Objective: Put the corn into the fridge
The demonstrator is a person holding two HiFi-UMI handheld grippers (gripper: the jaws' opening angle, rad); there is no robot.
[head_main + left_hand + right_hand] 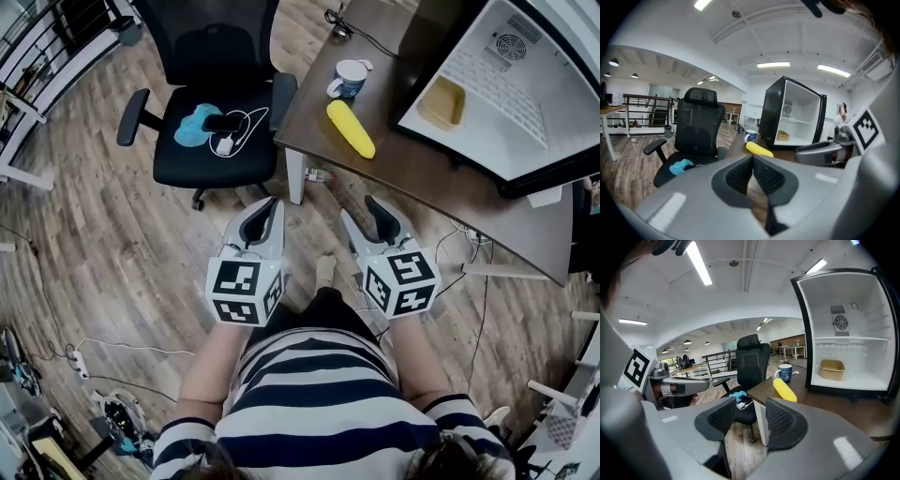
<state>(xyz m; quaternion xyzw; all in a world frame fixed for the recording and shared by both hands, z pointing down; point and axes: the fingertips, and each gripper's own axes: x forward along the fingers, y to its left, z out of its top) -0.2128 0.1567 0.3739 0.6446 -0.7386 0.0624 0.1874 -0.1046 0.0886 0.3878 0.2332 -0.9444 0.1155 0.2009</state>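
corn [351,128]: on bench [422,178], 1 o'clock of tools, mug [349,79] at its 12
fridge [506,103]: open, 3 o'clock of corn
left tool [267,208]: jaws together, empty
right tool [370,211]: jaws apart, empty

Corn [351,128] lies on the table [422,183], mug [349,79] just behind it, fridge [525,122] to its right with a tray [442,103] inside, chair [211,103] left of the table.

No readable words or numbers in any view. Blue mug [785,372] has a white swirl-like mark on its side, too small to make out. Cubes on left gripper [268,208] and right gripper [364,210] carry black-and-white square markers — patterns only, no letters.
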